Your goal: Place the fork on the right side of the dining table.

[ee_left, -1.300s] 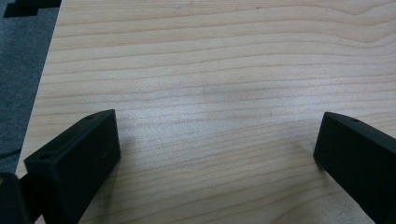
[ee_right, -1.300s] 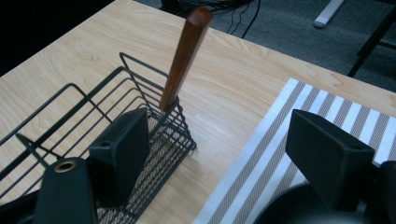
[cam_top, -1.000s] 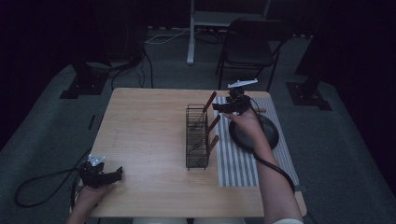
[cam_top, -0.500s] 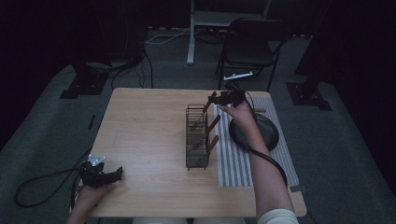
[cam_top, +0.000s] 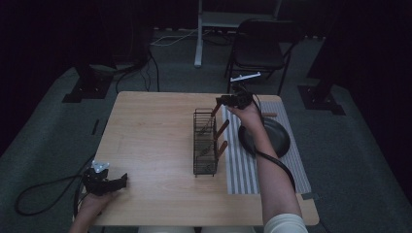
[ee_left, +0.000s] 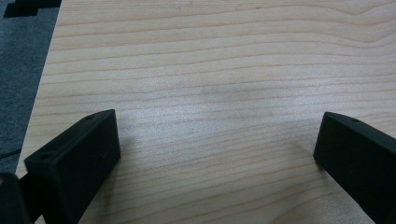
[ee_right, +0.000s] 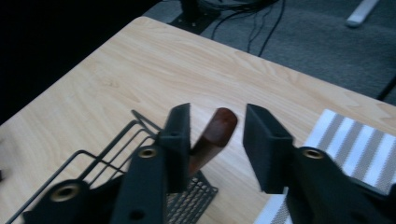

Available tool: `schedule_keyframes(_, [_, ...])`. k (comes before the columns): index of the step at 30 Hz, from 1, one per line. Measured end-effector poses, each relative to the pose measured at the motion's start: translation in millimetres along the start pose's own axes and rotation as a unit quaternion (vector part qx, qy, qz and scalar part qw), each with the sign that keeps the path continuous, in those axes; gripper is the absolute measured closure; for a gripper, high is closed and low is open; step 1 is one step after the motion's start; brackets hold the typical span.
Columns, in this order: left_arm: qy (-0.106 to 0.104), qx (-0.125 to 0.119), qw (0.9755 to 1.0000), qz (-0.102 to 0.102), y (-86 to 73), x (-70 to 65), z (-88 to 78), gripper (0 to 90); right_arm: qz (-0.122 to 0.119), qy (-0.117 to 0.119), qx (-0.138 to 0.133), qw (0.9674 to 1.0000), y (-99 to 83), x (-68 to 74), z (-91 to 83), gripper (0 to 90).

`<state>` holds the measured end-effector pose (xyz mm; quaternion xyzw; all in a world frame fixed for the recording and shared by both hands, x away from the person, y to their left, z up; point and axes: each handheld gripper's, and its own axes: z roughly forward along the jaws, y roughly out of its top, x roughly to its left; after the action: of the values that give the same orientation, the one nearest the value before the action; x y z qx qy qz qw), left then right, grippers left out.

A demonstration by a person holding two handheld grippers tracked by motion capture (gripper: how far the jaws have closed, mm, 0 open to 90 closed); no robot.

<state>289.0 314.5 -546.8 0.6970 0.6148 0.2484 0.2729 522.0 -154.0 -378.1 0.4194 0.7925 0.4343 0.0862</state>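
A black wire rack [cam_top: 204,145] stands in the middle of the wooden table [cam_top: 150,126]. Three brown wooden handles lean out of its right side. My right gripper [cam_top: 222,101] hovers at the rack's far end, open, its jaws on either side of the tip of the farthest handle [cam_top: 216,109]. In the right gripper view that handle tip [ee_right: 218,128] sits between the jaws of the gripper [ee_right: 217,116], close to the left one, with the rack's wire [ee_right: 116,140] below. My left gripper [cam_top: 119,182] rests at the near left corner, and it [ee_left: 217,123] stands wide open over bare wood.
A dark round pan [cam_top: 266,137] lies on a grey striped mat [cam_top: 243,170] right of the rack, under my right forearm. A chair [cam_top: 260,51] stands beyond the far edge. A cable [cam_top: 43,194] trails off the table's left side.
My right gripper has moved away from above the pan, forward and left to the rack's far end, and now brackets the farthest handle. The left gripper has stayed put.
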Motion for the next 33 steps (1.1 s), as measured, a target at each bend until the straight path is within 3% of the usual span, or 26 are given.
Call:
schedule_keyframes(4, [0.000,0.000,1.0000,0.000,0.0,0.0,0.0,0.6,-0.001,0.020,0.000,0.9998,0.6,1.0,-0.4,75.1])
schedule_keyframes(12, [0.000,0.000,1.0000,0.000,0.0,0.0,0.0,0.6,-0.009,0.060,-0.004,0.9982,0.9,5.4,-7.1,80.5])
schedule_keyframes(20, [0.000,0.000,1.0000,0.000,0.0,0.0,0.0,0.6,-0.026,0.051,0.000,0.9984,-0.6,16.2,-11.8,80.8])
schedule_keyframes(22, [0.000,0.000,1.0000,0.000,0.0,0.0,0.0,0.6,-0.031,0.041,-0.006,0.9987,-1.5,19.8,-15.5,80.8])
schedule_keyframes(33, [0.000,0.000,1.0000,0.000,0.0,0.0,0.0,0.6,-0.049,0.040,-0.025,0.9977,2.8,35.6,-36.0,80.8])
